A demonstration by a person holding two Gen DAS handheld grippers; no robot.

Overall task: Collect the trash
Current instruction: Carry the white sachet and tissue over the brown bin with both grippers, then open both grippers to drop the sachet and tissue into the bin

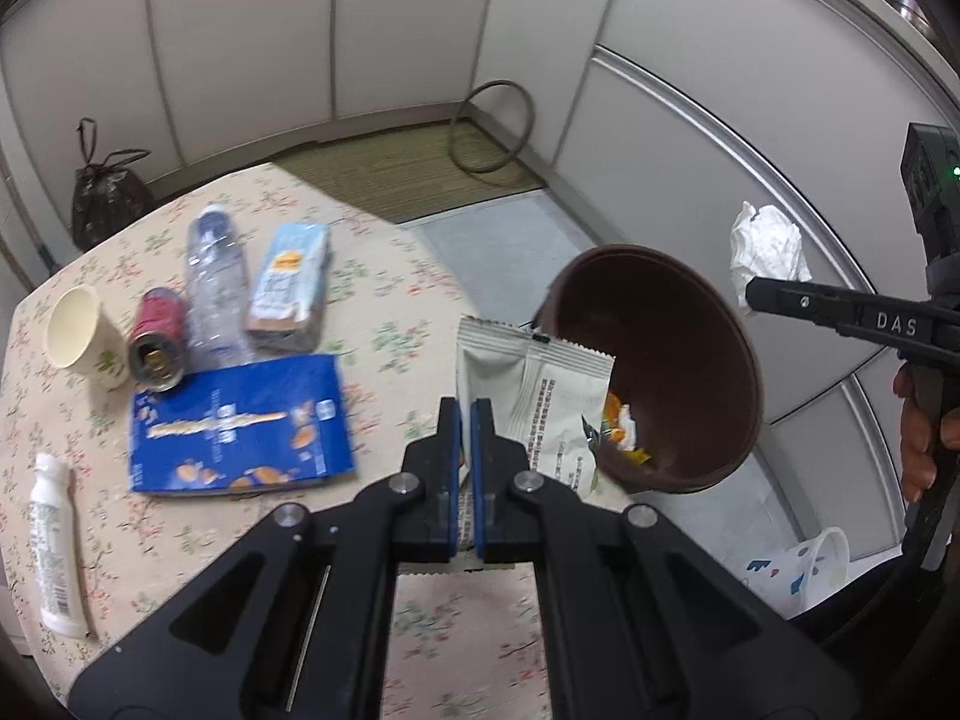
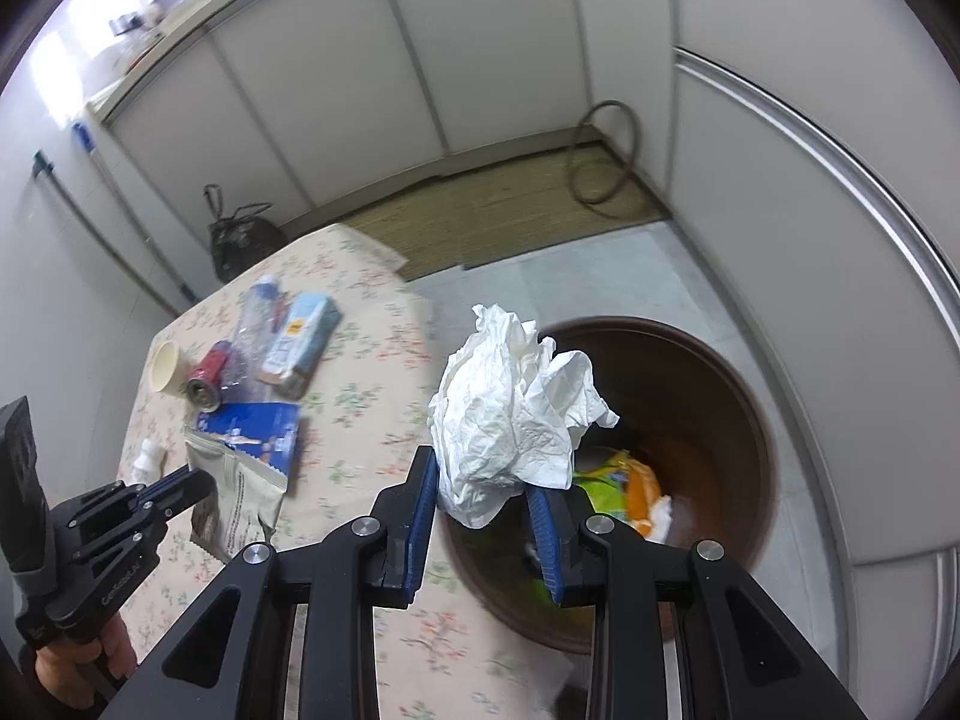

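While the left gripper (image 1: 466, 420) had its fingers pinched tight on a grey-green packet (image 1: 534, 396), the right gripper (image 2: 483, 498) held a crumpled white tissue (image 2: 510, 414) between fingers partly apart, both above the brown bin (image 2: 708, 396) beside the floral surface (image 1: 384, 312), where a blue pouch (image 1: 240, 426), can (image 1: 157, 339) and bottle (image 1: 216, 282) lay farther off

I see a floral tablecloth (image 1: 384, 312), a coiled hose (image 1: 492, 126) on a striped mat (image 1: 390, 168), and white cabinet doors (image 1: 240, 30).
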